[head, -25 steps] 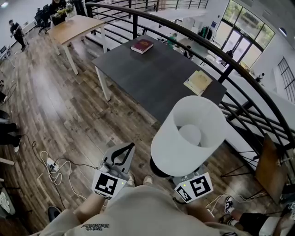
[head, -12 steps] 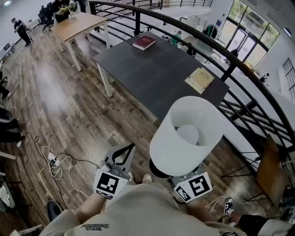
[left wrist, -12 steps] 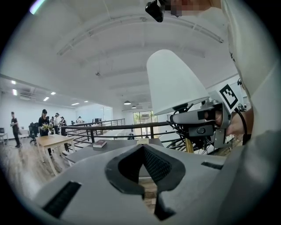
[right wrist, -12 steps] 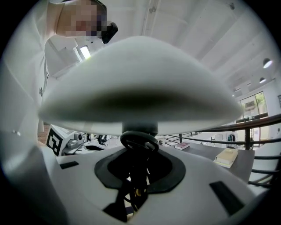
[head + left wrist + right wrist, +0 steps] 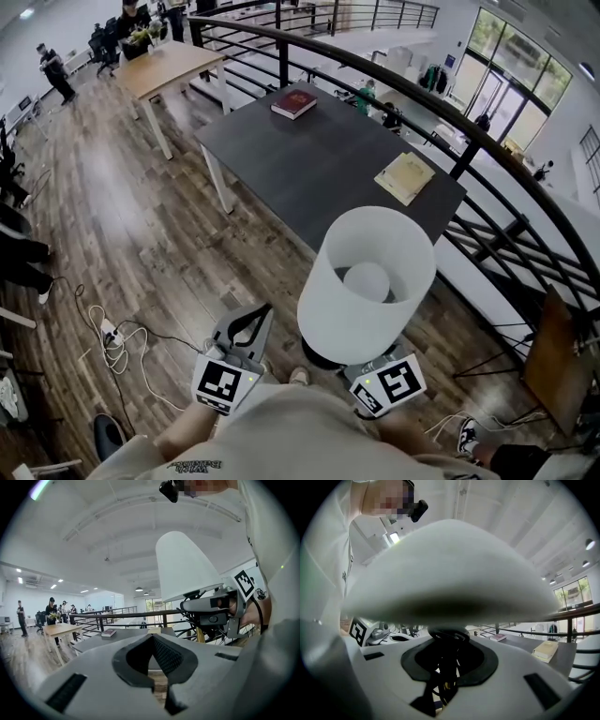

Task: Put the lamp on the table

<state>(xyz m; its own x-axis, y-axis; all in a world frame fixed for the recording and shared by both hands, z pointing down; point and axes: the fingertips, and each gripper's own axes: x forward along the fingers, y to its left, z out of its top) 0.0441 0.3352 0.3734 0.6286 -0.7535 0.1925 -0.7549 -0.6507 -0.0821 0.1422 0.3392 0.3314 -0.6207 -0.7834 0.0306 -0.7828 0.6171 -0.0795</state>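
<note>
Lamp (image 5: pixel 366 281), where is it now? (desk)

In my right gripper (image 5: pixel 447 667). Its jaws are clamped on the dark stem under the white shade, with black cord hanging down between them. The shade stands upright directly above those jaws, open top up. (me)

And the left gripper? (desk)

Left gripper (image 5: pixel 246 323) is pinched together with nothing in it. It sits just beside the lamp, on the shade's left, pointing the same way as the right one. (me)

What changed over the last second? (desk)

Small shift only. In my head view the shade and both grippers have slid a little left, and the dark table (image 5: pixel 319 159) sits slightly lower in the view. Grip looks the same, and the shade is no more tilted than it was. I read that as a slow carry toward the table. (me)

What does that mean for the task? (desk)

Still the approach, I'd judge. The table's near edge lies ahead of both grippers with wood floor between, so the lamp isn't over the top yet. There are 2 books on it: a red book (image 5: pixel 293 103) far ahead of the left gripper and a tan book (image 5: pixel 405 177) ahead of the right. The bare stretch between them looks like the spot. (me)

Risks? (desk)

It's a top-heavy load on 1 narrow grip, and the cord could snag the edge. I'd keep it upright and seat the base before letting go. (me)
</note>
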